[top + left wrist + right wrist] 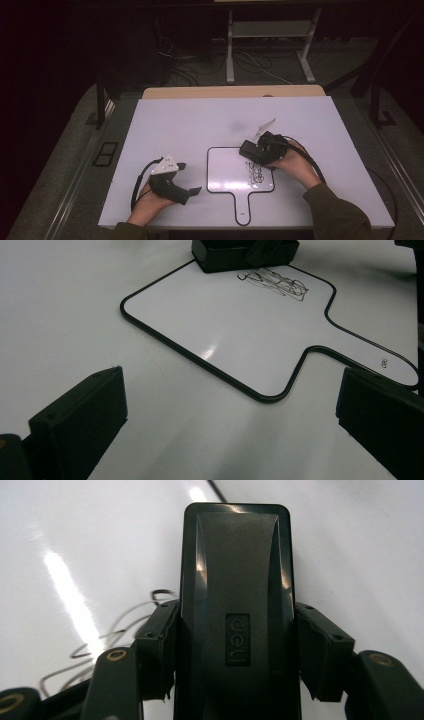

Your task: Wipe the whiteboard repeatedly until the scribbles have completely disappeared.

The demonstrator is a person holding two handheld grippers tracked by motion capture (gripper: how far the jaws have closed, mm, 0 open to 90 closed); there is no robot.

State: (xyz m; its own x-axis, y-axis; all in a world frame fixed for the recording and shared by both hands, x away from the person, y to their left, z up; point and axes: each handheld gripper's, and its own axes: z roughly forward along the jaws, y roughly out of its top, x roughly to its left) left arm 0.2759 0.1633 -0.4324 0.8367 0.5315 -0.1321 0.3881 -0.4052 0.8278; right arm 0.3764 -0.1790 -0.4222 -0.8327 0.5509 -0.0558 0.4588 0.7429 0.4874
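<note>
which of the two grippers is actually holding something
The right gripper: its jaws clamp a black whiteboard eraser over the scribble on the paddle-shaped whiteboard. The left gripper stands open and empty.

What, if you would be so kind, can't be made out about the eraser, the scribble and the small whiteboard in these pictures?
- Eraser underside: in the right gripper view its own body hides whether it touches the whiteboard.
- Scribble: too small to read in the high view; cut off behind the fingers in the right gripper view.
- Mark on the whiteboard's handle: too small in the left gripper view.
- Eraser's top: cut off by the upper edge in the left gripper view.
</note>
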